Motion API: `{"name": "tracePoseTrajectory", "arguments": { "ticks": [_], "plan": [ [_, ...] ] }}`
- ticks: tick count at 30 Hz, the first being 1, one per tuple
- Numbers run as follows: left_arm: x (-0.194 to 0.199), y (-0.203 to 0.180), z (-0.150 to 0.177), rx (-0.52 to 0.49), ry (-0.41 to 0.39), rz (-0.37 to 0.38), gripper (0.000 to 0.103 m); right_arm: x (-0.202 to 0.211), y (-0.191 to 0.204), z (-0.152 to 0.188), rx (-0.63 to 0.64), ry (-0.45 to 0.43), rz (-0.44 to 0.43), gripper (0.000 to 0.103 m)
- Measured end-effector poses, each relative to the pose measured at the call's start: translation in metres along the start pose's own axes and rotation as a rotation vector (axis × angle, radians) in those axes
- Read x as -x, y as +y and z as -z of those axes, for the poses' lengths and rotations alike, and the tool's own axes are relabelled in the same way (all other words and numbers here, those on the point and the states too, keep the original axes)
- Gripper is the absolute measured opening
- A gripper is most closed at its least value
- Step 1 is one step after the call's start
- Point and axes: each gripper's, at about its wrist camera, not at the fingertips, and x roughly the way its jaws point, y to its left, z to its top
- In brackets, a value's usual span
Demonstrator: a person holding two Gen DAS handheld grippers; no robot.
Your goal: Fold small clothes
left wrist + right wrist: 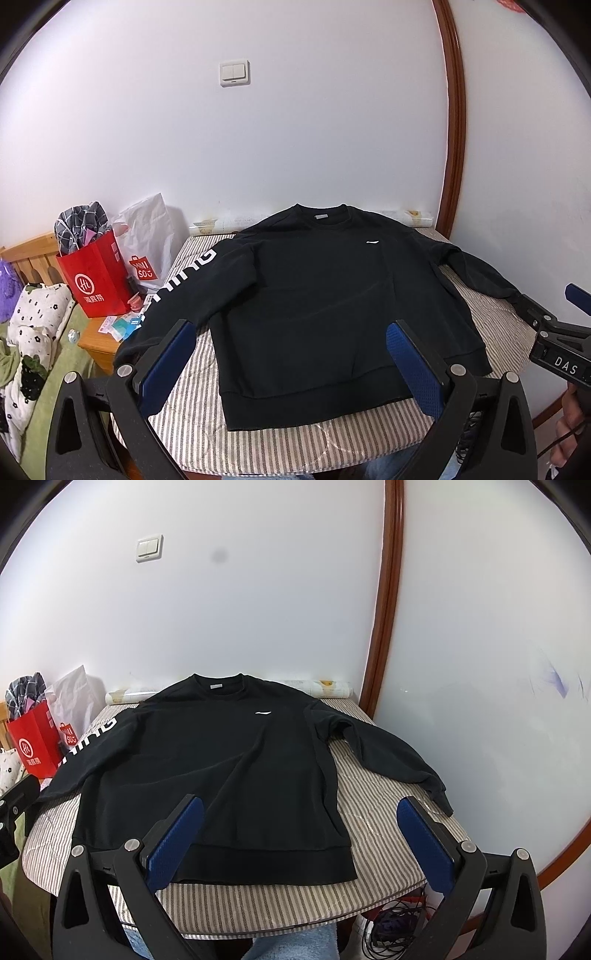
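Sweatshirt: black sweatshirt spread flat, front up, on striped table.
Grippers: left gripper and right gripper gape wide, empty.

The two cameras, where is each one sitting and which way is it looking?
Left wrist view: sits on the left claw, looks forward over the black sweatshirt toward the wall; its own open blue fingers show, and the right claw pokes in at the right edge.
Right wrist view: sits on the right claw, looks the same way from farther right; its open fingers show.
Both share the sweatshirt, striped table, light switch and red bag.
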Motion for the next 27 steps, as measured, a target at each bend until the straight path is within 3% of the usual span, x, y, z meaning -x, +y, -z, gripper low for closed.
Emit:
{"name": "tracePoseTrajectory", "arguments": {
  "ticks": [27],
  "plan": [
    [0.0017,-0.0009,0.0002,0.001,-0.008,0.004,0.103,0.0065,0.0048,0.0003,0.016,-0.011,0.015,0.103]
  ]
}}
